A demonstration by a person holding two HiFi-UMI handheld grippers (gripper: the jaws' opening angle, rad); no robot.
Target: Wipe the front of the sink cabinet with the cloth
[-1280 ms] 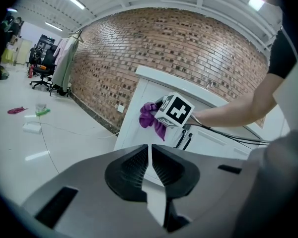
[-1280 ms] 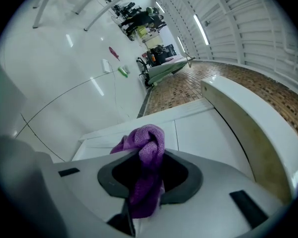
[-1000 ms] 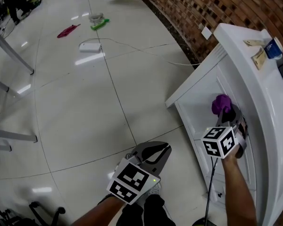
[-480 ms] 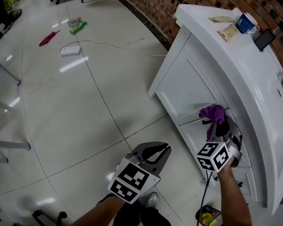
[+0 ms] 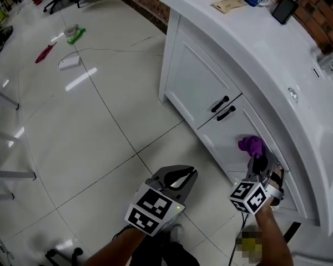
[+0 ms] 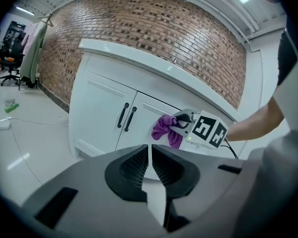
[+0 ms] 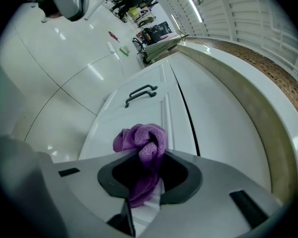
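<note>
Meanwhile, the left gripper (image 5: 190,173), jaws pressed together on nothing, is hovering idle above the glossy tiled floor (image 5: 89,121). The right gripper (image 5: 259,158) is clamping a crumpled purple cloth (image 5: 251,145) and apparently pressing it against a door of the white sink cabinet (image 5: 197,85). The cloth is sitting just beyond the paired black handles (image 5: 222,107), with most of the cabinet front stretching leftward from it.

From the head view we look steeply down on the tiled floor (image 5: 100,126) and, at the right, the sink cabinet (image 5: 195,85). The left gripper view faces the cabinet front from low and well apart. The right gripper view looks along it from very near. All three share the black door handles (image 5: 222,107) and the purple cloth (image 5: 251,146).
</note>
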